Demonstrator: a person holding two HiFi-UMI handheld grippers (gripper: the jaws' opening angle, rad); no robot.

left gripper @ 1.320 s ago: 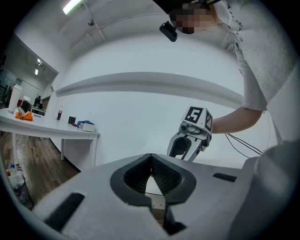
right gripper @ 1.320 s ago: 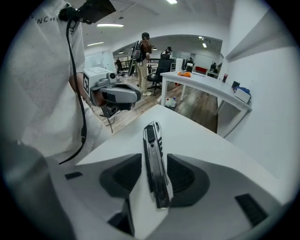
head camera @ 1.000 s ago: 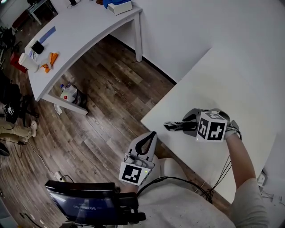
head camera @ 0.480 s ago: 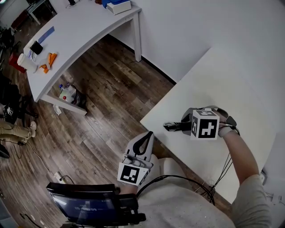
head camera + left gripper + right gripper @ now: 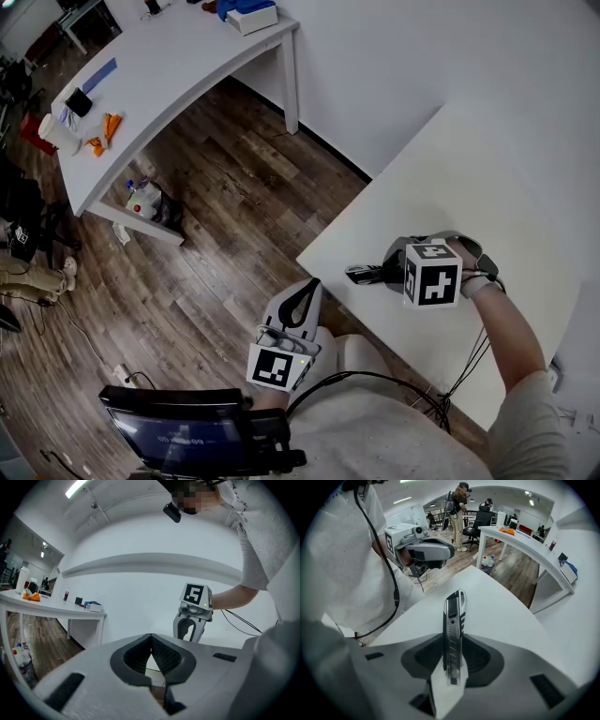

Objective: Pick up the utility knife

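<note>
The utility knife point(image 5: 364, 273), black and silver, lies flat near the front left edge of the white table point(image 5: 487, 169). My right gripper point(image 5: 397, 271) points steeply down over its rear end. In the right gripper view the knife point(image 5: 453, 616) runs straight out between the two dark pads point(image 5: 478, 657) of the right gripper point(image 5: 453, 641). The jaws are closing around it, and a thin gap still seems to show on each side. My left gripper point(image 5: 302, 298) hangs off the table over the floor, level and shut with nothing in it point(image 5: 151, 641).
A second white table point(image 5: 169, 66) stands at the upper left with orange items point(image 5: 105, 127) and a blue-and-white box point(image 5: 249, 13) on it. Bottles point(image 5: 142, 197) sit under it on the wooden floor. A dark screen point(image 5: 178, 431) is at the bottom, and cables point(image 5: 469, 366) trail by my right arm.
The right gripper has tipped a little, so its marker cube shows a different face. The knife lies in the same spot. The left gripper has hardly moved.
</note>
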